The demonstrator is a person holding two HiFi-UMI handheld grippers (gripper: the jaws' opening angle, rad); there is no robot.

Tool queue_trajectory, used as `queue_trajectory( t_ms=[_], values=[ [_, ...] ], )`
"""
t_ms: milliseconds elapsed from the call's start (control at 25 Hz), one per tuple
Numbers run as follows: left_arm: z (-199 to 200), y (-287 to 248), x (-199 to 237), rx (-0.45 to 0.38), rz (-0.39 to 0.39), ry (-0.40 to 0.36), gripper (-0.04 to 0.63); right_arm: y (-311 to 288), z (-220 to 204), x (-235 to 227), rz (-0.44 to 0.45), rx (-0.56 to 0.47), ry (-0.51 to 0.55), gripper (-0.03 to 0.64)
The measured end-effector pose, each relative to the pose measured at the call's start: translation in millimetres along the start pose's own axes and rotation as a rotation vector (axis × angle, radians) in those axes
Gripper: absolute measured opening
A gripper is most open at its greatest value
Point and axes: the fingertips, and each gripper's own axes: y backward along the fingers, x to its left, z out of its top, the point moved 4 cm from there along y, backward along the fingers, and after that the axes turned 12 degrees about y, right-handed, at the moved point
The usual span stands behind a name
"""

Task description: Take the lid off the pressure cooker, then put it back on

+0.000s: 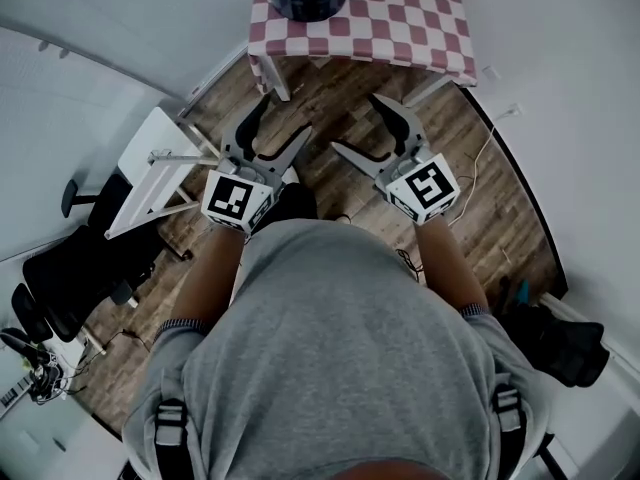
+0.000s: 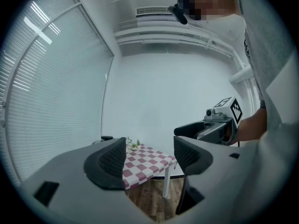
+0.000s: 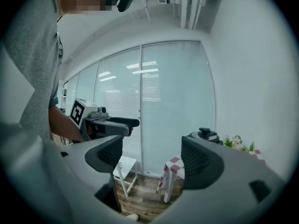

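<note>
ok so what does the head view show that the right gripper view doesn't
Only the head view: the black chair, and the right gripper seen from outside, with its marker cube.

Only the right gripper view: the blinds and the plant beside the cooker.

Both: the cooker on the checked table, the left gripper with its jaws apart and empty, and the wood floor.

Brown wood-plank floor [image 1: 330, 118] meets plain white walls [image 2: 154, 97]. A bench draped in red-and-white checked cloth [image 1: 410, 18] stands against the far wall. Tall windows with white slatted blinds [image 3: 173, 106] fill one side, with a small white side table [image 1: 150, 163] and a black office chair [image 1: 70, 268] near them.
</note>
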Motion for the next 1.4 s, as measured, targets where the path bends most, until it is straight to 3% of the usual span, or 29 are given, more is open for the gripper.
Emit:
queue_trajectory(
  t_ms=[640, 1000, 1400],
  values=[
    [30, -64, 151, 0.074, -0.109, -0.006, 0.331, -146, 17, -68, -0.068, 0.071, -0.006, 0.396],
    [31, -100, 185, 0.083, -0.115, 0.017, 0.331, -176, 3, -108, -0.060, 0.093, -0.035, 0.396],
    [49, -194, 207, 0.067, -0.039, -0.030, 0.330, -198, -6, -215, 0.005, 0.048, 0.007, 0.396]
  ],
)
